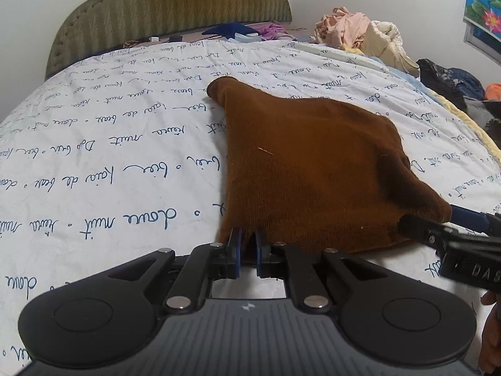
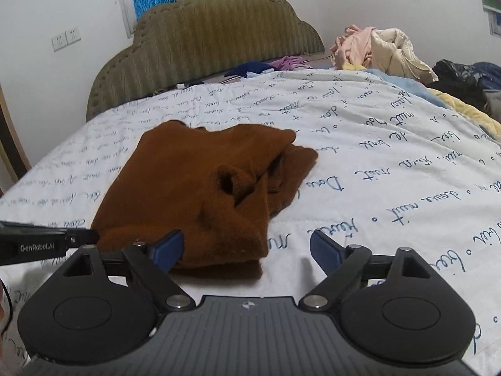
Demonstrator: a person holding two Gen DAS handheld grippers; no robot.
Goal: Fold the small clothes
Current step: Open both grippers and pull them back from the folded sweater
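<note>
The left hand-held gripper (image 1: 247, 244), angled down, pinches the near edge of the brown knit garment (image 1: 307, 163) lying on the white script-printed bed quilt (image 1: 109, 156). The right hand-held gripper (image 2: 245, 247) stands wide, one pad against the garment's corner; its body is cut off.

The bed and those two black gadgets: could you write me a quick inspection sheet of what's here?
Surface: white quilt printed with blue handwriting.
Job's things: brown knit garment, partly folded on the quilt.
Clutter: pile of pale clothes and dark clothes at the far right; blue and purple items by the headboard.
Grippers: left gripper shut on the garment's near edge; right gripper open, with the garment's corner between its fingers, its left finger against the fabric.
Cables: thin dark cord at the left edge of the right wrist view, unclear.
Surroundings: green padded headboard, wall sockets, white walls.
</note>
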